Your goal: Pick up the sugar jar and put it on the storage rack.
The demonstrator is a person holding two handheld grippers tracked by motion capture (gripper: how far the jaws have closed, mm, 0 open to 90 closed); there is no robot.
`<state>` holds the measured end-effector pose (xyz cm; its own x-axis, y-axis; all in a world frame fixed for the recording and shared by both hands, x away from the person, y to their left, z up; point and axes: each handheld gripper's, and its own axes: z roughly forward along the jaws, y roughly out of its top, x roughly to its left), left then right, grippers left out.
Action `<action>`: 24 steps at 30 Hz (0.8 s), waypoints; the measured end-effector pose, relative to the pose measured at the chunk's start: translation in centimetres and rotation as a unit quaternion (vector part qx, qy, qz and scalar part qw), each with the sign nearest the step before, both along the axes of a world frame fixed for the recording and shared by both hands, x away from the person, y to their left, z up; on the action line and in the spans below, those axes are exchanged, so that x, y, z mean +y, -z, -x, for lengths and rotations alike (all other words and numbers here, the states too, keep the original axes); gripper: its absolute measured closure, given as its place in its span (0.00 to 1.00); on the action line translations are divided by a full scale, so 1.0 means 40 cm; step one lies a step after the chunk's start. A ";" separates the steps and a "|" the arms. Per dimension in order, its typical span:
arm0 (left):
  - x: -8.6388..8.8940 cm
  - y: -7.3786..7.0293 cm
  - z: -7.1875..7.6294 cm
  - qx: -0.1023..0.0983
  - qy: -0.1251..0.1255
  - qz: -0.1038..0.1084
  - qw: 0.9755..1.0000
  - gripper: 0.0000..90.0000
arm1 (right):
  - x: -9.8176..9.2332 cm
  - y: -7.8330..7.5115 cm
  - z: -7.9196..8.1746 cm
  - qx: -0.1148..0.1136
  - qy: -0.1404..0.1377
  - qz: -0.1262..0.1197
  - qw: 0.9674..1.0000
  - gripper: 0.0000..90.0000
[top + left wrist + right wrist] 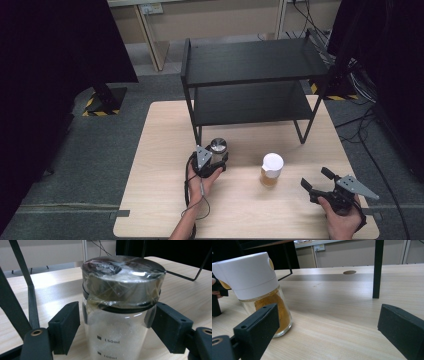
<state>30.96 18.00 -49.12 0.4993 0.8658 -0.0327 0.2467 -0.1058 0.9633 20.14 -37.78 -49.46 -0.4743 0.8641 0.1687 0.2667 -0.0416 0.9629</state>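
A glass jar with a shiny metal lid [218, 146] stands on the wooden table [160, 200], just in front of the rack's left leg. My left gripper [214, 161] straddles it, open. In the left gripper view the jar [120, 290] stands between the jaws of the left gripper [116, 322]: the right pad sits against the glass and a thin gap shows at the left pad. The glass carries 150ml and 100ml marks. A jar of orange powder with a white cap [271, 170] stands mid-table. My right gripper [316, 178] is open to its right, apart from it. In the right gripper view that jar [257, 290] is left of the right gripper [328, 312].
A black two-level metal rack [250, 60] stands on the far half of the table, and one of its legs [378, 267] shows ahead of the right gripper. Bare tabletop lies between the two jars and along the front edge. Cables lie on the floor at the right.
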 end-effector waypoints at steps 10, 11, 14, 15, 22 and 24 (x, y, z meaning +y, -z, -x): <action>-0.003 -0.001 -0.005 -0.001 0.005 -0.005 1.000 0.34 | 0.000 -0.001 -0.001 0.001 0.000 0.000 1.000 0.05; -0.003 -0.001 -0.005 -0.002 0.005 -0.006 1.000 0.34 | 0.000 -0.001 -0.001 0.001 0.000 0.000 1.000 0.05; -0.003 0.000 -0.005 -0.003 0.006 -0.006 1.000 0.34 | -0.001 0.000 -0.001 0.002 0.000 -0.002 1.000 0.05; -0.002 0.000 -0.005 -0.003 0.006 -0.005 1.000 0.34 | -0.002 0.001 -0.001 0.002 0.001 -0.004 1.000 0.05; 0.010 0.009 -0.001 -0.012 0.011 0.007 1.000 0.34 | -0.002 0.000 -0.001 0.002 0.002 -0.004 1.000 0.05; 0.014 0.010 0.007 -0.019 0.010 0.013 1.000 0.34 | -0.002 0.001 -0.001 0.002 0.002 -0.004 1.000 0.05</action>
